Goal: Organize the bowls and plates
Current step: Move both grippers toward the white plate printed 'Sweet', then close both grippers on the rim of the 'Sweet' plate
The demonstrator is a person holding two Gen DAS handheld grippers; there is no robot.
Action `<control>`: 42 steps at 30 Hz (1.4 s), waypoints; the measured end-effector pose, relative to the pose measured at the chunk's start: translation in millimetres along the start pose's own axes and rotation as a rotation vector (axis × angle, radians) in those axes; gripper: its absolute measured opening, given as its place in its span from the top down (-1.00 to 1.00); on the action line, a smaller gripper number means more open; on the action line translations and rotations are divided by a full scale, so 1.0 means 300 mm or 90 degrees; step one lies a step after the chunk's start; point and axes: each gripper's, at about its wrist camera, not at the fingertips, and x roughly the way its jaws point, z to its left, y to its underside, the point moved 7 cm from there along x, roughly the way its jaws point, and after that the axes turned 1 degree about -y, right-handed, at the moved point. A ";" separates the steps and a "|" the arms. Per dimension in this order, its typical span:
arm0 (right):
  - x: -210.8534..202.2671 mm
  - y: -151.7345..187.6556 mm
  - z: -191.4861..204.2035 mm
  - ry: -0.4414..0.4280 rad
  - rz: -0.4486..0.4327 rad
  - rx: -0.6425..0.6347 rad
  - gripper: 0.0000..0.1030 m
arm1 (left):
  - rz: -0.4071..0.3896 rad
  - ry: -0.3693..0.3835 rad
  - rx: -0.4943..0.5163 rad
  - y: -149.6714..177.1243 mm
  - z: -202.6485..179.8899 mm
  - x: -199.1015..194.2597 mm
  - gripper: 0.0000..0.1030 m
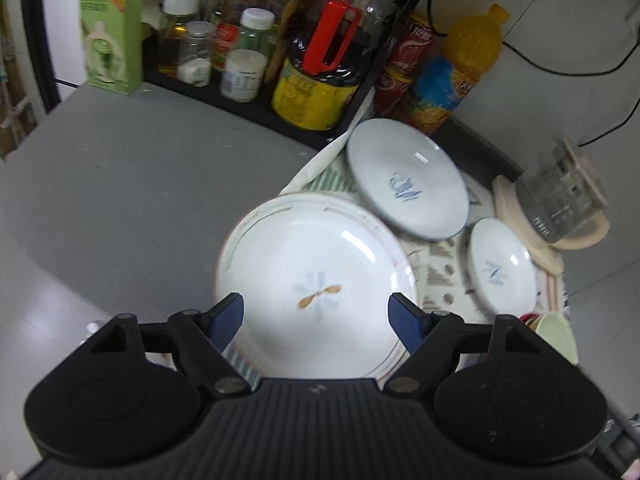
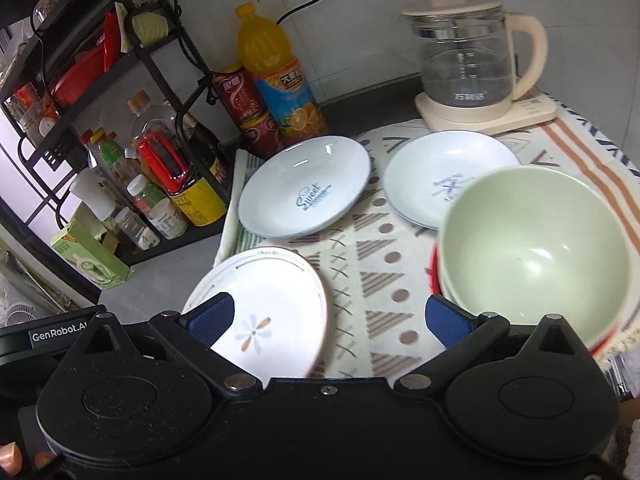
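Picking up the flower plate [image 1: 316, 280] looks next. It lies near, at the mat's [image 2: 360, 280] left edge. Left tongs [image 1: 316, 312] hang wide open over it; right tongs [image 2: 328, 320] are open too (both empty). Pinch its rim gently.

Grey countertop [image 1: 120, 184] against a white tiled wall [image 2: 360, 32], black cables hanging down it. Black metal rack [image 2: 160, 64] on the left, packed with bottles and jars; patterned cloth [image 2: 360, 280] covers the counter's right side. Even indoor light, glossy pale floor [image 1: 40, 320] below.
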 end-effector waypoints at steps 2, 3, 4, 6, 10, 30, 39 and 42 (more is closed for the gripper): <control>0.026 -0.017 0.010 -0.003 0.001 -0.003 -0.99 | 0.002 0.010 0.006 -0.038 -0.013 0.024 -0.50; 0.038 -0.025 0.013 -0.005 0.002 -0.005 -0.99 | 0.004 0.008 0.010 -0.055 -0.019 0.033 -0.50; 0.051 -0.033 0.014 -0.004 0.002 -0.005 -0.99 | 0.002 0.011 0.015 -0.073 -0.025 0.042 -0.50; 0.079 -0.051 0.018 0.002 0.001 -0.005 -0.99 | -0.008 0.025 0.031 -0.114 -0.040 0.064 -0.50; 0.139 -0.087 0.016 0.010 -0.004 0.018 -0.99 | -0.008 0.024 0.038 -0.186 -0.048 0.136 -0.49; 0.473 -0.224 0.013 0.050 0.026 0.066 -0.68 | 0.029 0.037 0.034 -0.336 -0.118 0.511 0.09; 0.596 -0.196 -0.058 0.058 0.067 0.132 -0.32 | 0.055 0.032 0.014 -0.327 -0.135 0.622 0.35; 0.627 -0.185 -0.087 0.056 0.076 0.158 -0.20 | 0.056 0.027 0.015 -0.323 -0.140 0.646 0.41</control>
